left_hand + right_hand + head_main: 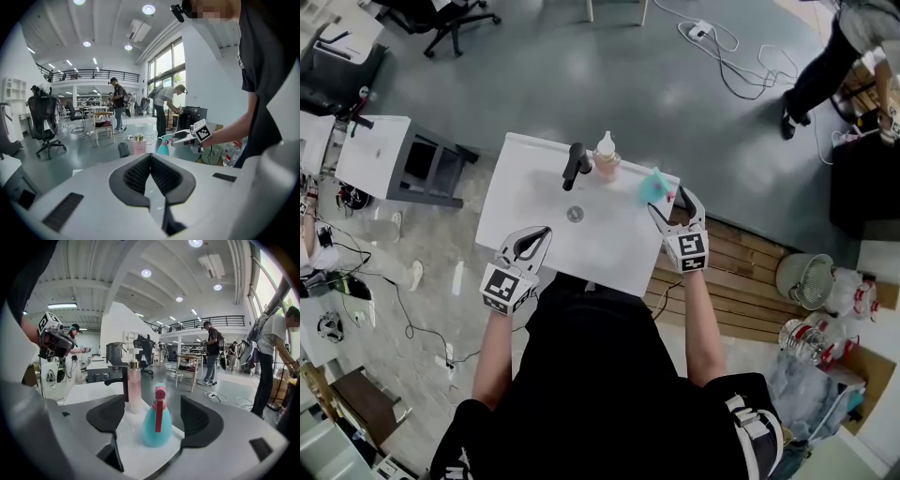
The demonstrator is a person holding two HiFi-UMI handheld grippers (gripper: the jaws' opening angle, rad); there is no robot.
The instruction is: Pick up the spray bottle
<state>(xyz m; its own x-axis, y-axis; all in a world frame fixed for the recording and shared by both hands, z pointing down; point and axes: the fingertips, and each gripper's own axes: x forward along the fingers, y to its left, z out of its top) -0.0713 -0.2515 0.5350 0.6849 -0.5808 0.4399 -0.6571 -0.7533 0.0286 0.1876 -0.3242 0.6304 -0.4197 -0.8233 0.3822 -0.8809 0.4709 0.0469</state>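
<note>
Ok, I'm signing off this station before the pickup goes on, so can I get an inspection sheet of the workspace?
Surface: white sink top, bare round the drain.
Job's things: teal spray bottle with pink trigger, upright at the far right corner.
Clutter: pink pump bottle beside black faucet.
Grippers: right gripper open, jaws either side of the spray bottle, not touching; left gripper shut, empty.
Cables: white cables loose on the grey floor beyond.
Surroundings: wooden pallet at right, person far right.
</note>
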